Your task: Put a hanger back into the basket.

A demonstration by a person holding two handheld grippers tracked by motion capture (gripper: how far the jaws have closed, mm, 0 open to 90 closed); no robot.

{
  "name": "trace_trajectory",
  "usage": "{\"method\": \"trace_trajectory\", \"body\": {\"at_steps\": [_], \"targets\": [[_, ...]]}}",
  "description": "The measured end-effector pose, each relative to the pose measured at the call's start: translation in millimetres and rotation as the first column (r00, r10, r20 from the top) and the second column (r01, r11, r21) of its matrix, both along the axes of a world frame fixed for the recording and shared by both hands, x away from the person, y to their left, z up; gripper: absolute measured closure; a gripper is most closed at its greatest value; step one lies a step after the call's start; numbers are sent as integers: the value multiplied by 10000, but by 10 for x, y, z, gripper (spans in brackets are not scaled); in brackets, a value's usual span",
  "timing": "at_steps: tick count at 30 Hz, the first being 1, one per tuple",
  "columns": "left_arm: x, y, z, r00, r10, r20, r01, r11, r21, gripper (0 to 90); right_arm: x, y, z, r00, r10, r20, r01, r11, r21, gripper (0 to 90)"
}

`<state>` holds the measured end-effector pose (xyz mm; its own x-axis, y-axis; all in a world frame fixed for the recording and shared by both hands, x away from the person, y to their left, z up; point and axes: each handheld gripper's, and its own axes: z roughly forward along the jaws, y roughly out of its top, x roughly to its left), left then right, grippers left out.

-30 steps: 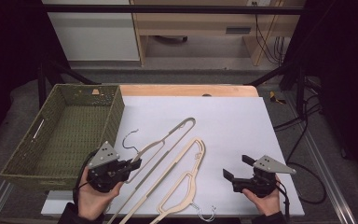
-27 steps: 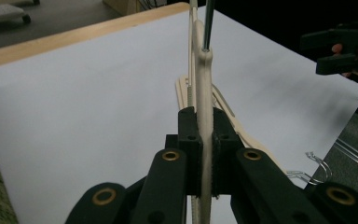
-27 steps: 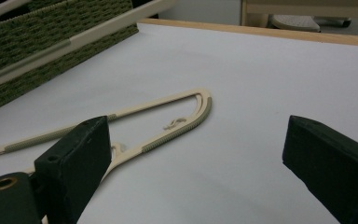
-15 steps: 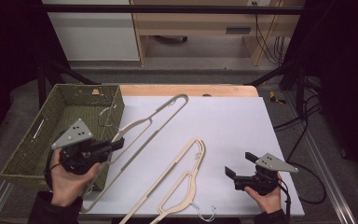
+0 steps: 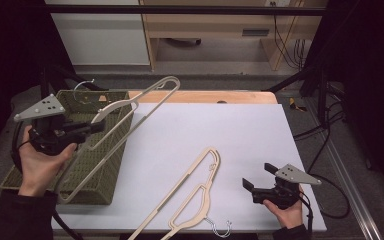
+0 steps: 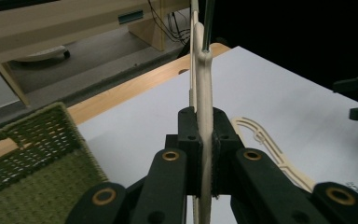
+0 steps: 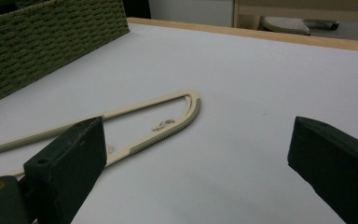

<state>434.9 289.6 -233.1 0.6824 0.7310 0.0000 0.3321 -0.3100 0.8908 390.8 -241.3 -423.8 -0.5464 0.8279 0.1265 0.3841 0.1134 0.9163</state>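
White table (image 5: 260,130), fingers (image 6: 189,140) clamping hanger (image 6: 204,93), basket (image 5: 112,165) below

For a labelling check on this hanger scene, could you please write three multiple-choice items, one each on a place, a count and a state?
1. Where does the lifted cream plastic hanger hang?
A over the green woven basket
B on the floor
C beside the right gripper

2. How many cream hangers show in the high view?
A one
B two
C four

3. How are the left gripper's jaws?
A wide open
B shut on the hanger
C shut on a cable

Answers: 1 A, it slants above the basket's rim; 2 B, one lifted, a second hanger flat on the white table; 3 B, the pads clamp its edge.
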Motion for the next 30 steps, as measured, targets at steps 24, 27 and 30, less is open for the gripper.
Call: {"method": "trace_trajectory", "body": {"at_steps": [24, 27, 30], "targets": [[517, 898, -177, 9942, 1067, -98, -1057, 9918, 713, 853, 5, 20, -18, 10000, 46, 33, -45, 9999, -95, 51], [552, 950, -223, 9922, 1231, -173, -1213, 9894, 795, 853, 6, 25, -21, 10000, 20, -17, -20, 10000, -94, 51], [598, 1032, -307, 9904, 1369, -213, -1349, 9878, 779, 853, 7, 26, -22, 10000, 19, -14, -19, 9999, -101, 52]]}}
